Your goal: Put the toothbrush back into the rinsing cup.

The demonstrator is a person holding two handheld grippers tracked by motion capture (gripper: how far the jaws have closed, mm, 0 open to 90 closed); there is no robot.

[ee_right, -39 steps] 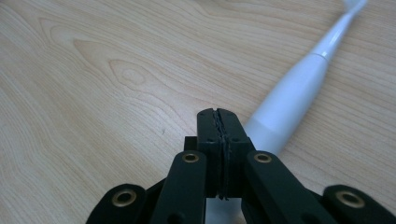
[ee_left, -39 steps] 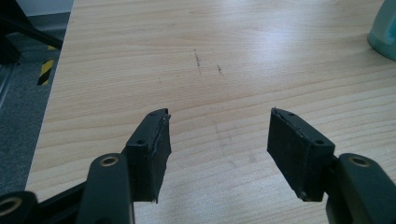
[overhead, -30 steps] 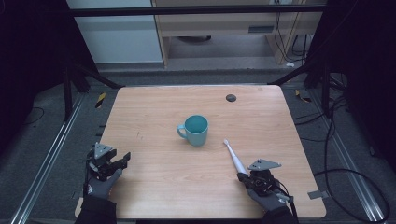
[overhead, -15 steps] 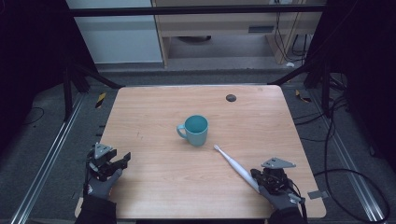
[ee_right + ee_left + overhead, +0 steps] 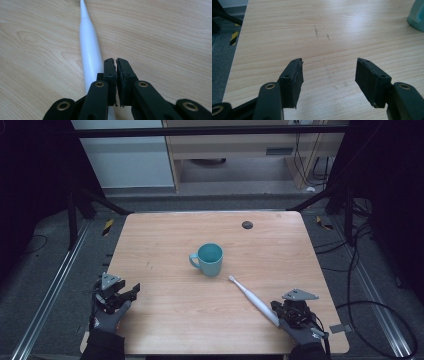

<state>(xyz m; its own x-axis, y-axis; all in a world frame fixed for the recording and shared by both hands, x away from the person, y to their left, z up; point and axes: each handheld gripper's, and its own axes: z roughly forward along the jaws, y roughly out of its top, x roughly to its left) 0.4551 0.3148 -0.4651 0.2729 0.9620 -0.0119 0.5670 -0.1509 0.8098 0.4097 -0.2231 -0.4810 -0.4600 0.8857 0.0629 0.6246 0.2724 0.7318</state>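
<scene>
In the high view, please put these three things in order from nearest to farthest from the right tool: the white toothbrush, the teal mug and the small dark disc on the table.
From the right tool, at the table's near right corner:
1. White toothbrush: right beside the tool, lying diagonally toward the mug.
2. Teal mug: near the table's middle, up and left of the tool.
3. Small dark disc: near the far edge of the table.

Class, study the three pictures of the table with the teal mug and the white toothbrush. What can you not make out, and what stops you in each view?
- Toothbrush rear end: right gripper view, hidden under the shut right tongs; its head is cut by the top edge.
- Mug: left gripper view, cut by the right edge.
- Small dark spot on the table: high view, too small to identify.
</scene>
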